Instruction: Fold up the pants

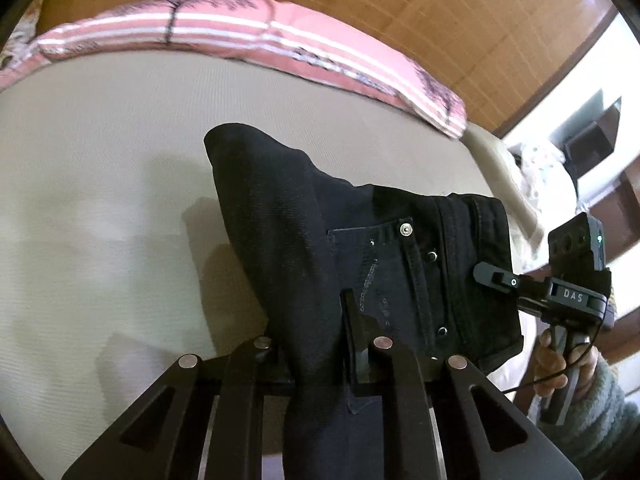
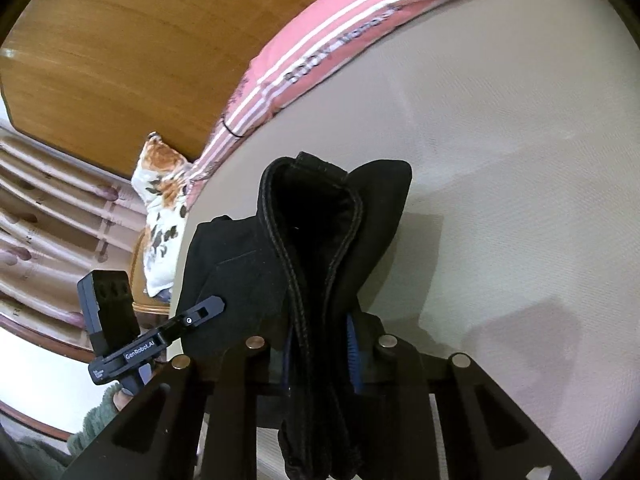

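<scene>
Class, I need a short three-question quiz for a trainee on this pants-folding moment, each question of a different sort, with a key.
1. True or false: the black pants lie flat and untouched on the beige bed sheet.
2. What is the left tool closed on? A) the pink striped blanket B) the pants C) nothing
3. Fill in: the right tool grips the pants at a thick stitched ____.

Key: 1 false, both tools hold them raised off the sheet; 2 B; 3 edge, seemingly the waistband.
</scene>
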`<state>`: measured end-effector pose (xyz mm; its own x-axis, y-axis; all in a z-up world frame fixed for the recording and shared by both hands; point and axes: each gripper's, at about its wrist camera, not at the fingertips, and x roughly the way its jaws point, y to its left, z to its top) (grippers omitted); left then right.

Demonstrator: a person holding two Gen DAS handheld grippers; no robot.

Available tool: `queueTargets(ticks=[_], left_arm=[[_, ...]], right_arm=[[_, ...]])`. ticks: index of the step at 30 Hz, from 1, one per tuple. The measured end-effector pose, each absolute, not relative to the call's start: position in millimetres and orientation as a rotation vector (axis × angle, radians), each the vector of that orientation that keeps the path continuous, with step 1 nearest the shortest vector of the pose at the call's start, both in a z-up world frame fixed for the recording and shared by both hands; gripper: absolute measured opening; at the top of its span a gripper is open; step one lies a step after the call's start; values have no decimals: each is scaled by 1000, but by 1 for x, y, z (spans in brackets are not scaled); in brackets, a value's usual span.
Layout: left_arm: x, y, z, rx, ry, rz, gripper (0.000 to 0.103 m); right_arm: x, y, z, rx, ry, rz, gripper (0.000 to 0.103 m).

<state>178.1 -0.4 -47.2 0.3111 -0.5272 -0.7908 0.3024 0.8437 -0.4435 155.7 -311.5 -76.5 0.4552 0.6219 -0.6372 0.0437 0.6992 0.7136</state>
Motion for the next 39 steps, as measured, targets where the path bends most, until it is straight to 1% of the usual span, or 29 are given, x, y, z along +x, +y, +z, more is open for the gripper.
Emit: queueTargets(ticks=[8, 14, 27, 31, 34, 36, 37, 38, 39], left_arm=[[218, 40, -31, -163, 1088, -437, 17], [253, 58, -30, -155, 1081, -401, 17], [314, 77, -41, -179, 1070, -380, 17], [327, 82, -61, -178, 1097, -362, 17], [328, 88, -81, -177, 1113, -336, 22], [329, 93, -88, -208, 1114, -336, 30], [330, 95, -89, -212, 1115, -331, 33], [331, 96, -91, -208, 1116, -317, 38], [331, 96, -93, -204, 1117, -308, 44]], right_arm=[[220, -254, -77, 741, 1068, 474, 20], [262, -228, -75, 706, 1080, 484, 20], [320, -210, -76, 684, 1088, 459, 20], [328, -206, -88, 642, 1098, 425, 20], [330, -205, -100, 587, 1109, 383, 22], [332, -206, -106, 571, 1115, 368, 24], [332, -205, -108, 555, 1115, 360, 28], [332, -204, -109, 535, 1116, 346, 34], [332, -202, -111, 519, 1118, 330, 36]])
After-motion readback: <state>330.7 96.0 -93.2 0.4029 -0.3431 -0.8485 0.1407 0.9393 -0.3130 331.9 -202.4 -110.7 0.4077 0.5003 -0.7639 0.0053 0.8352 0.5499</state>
